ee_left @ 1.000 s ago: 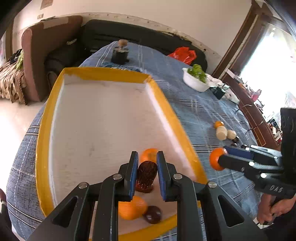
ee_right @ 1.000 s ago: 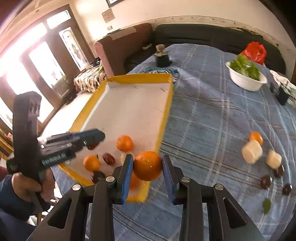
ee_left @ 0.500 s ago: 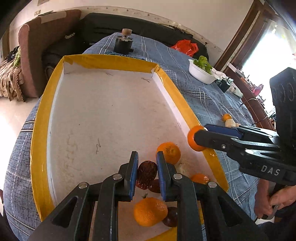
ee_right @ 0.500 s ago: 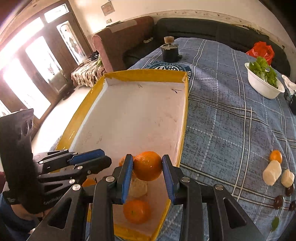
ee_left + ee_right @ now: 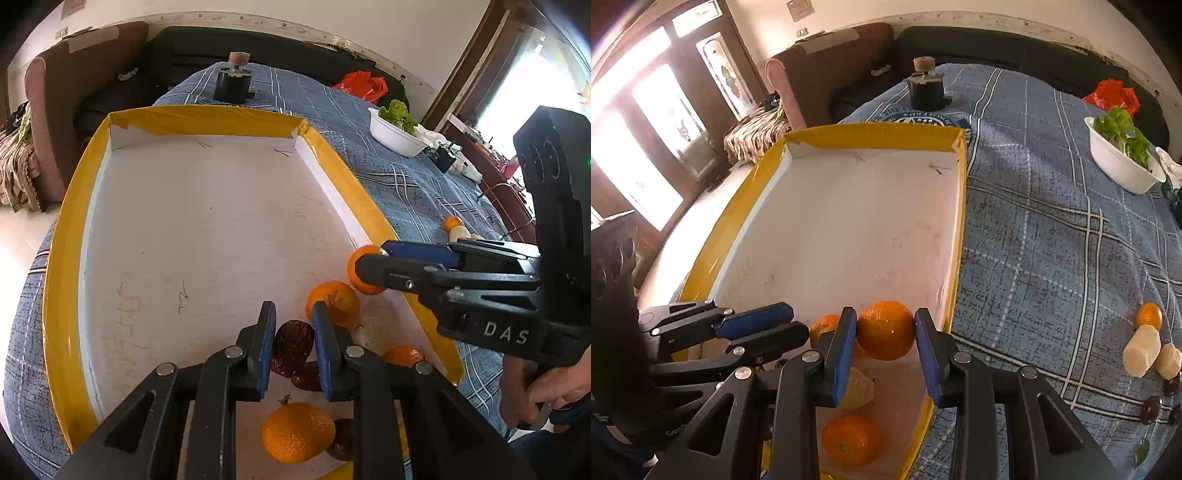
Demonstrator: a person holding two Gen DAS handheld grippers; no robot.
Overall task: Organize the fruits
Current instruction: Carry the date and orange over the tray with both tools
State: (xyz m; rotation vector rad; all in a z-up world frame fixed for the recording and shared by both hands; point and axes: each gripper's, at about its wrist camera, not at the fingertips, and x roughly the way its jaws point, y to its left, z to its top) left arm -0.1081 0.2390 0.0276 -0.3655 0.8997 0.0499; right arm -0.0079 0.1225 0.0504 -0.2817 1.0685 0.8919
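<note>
The left claw [image 5: 293, 341] is closed on a dark red, wrinkled date [image 5: 291, 347], held low over the near end of the yellow-rimmed tray [image 5: 62, 258]. The right claw [image 5: 884, 339] is clamped on a glossy orange [image 5: 885, 329], just inside the tray's right wall near its near corner. In the left wrist view, white letters "DAS" show on the right claw's black body. On the tray's white floor lie more oranges [image 5: 333, 302], one partly hidden behind the left claw's fingers, another dark fruit and a pale peeled piece [image 5: 857, 387]. On the counter's blue plaid cloth [image 5: 1052, 240], toward its right edge, sit a small orange [image 5: 1149, 314], two pale pieces and dark dates, partly cut off. A white bowl of greens [image 5: 1119, 162] stands near the far right edge, a dark jar with a cork [image 5: 925, 88] at the far edge.
</note>
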